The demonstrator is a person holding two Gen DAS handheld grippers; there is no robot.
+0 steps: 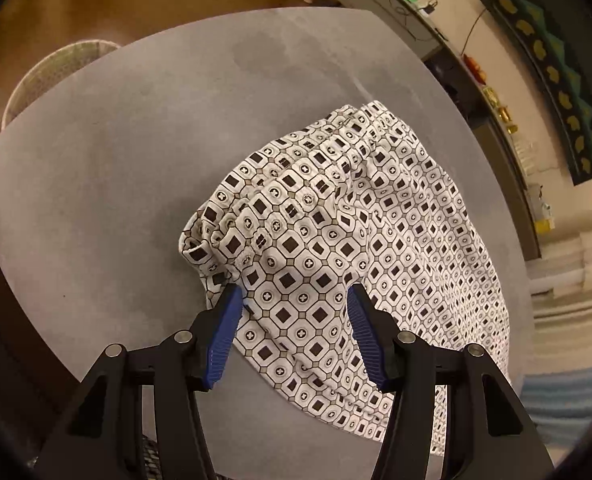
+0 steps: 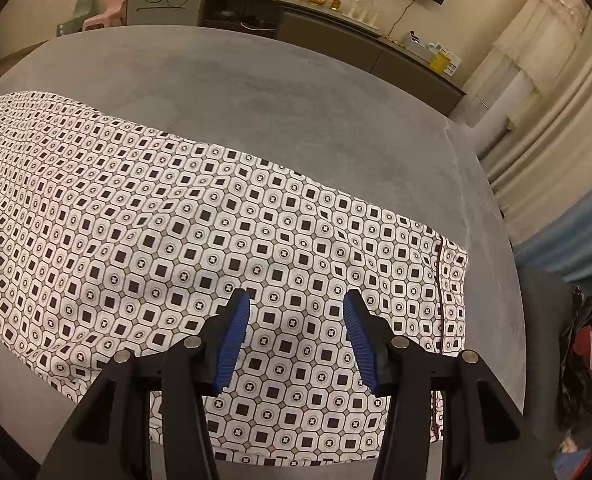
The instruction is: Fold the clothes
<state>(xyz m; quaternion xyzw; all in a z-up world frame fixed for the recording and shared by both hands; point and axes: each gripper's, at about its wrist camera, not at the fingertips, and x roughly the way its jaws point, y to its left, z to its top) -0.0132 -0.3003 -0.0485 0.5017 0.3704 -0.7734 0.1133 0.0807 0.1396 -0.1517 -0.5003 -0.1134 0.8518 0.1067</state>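
A white garment with a dark square-and-circle print [image 1: 336,248] lies on the grey table [image 1: 135,160]. Its gathered waistband end is bunched in the left wrist view, and my left gripper [image 1: 293,292] hovers over that end, open, its blue pads apart with only cloth seen below them. In the right wrist view the same garment [image 2: 215,248] stretches flat from the left edge to its hemmed end at the right. My right gripper [image 2: 296,300] hangs open above the cloth near that hem, with nothing between its pads.
The grey table's right edge [image 2: 492,240] curves close to the hem. A pale mesh basket [image 1: 51,76] stands on the floor beyond the table's left side. A dark sideboard [image 2: 296,20] with small items lines the far wall. A black bag [image 2: 584,340] sits at right.
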